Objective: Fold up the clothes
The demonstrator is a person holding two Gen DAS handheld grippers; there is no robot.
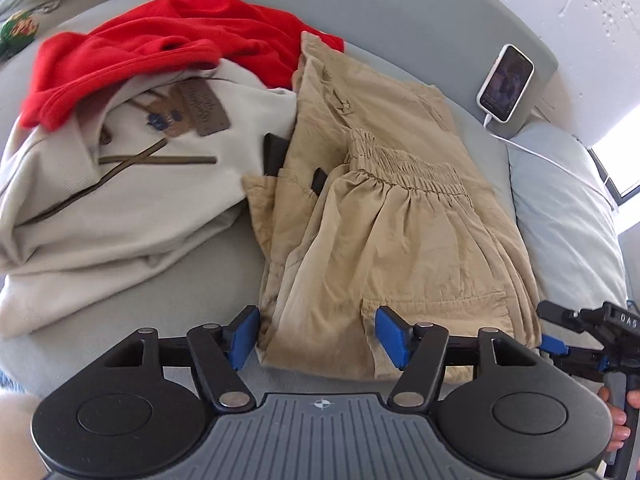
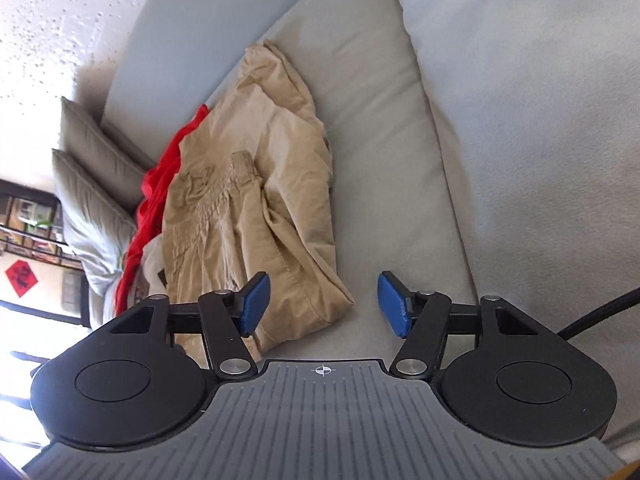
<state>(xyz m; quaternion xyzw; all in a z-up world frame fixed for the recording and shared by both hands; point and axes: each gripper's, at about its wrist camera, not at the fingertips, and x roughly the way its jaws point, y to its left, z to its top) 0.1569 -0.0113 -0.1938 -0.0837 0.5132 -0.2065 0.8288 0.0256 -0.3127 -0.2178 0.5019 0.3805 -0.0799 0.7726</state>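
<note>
Khaki trousers [image 1: 384,216] were laid partly folded on the grey sofa [image 1: 400,12], elastic waistband up, approx. centre of the seat. The left gripper [image 1: 318,336] was held w/ blue pads apart over the trousers' near edge; nothing was clamped. The right gripper [image 2: 322,304] was likewise spread wide, one pad over the cloth's corner, the other over bare cushion. A cream sweater [image 1: 120,200] was seen just beside the trousers, w/ a red top [image 1: 160,40] draped partly over it. A phone [image 1: 505,83] on a white cable was propped against the backrest.
</note>
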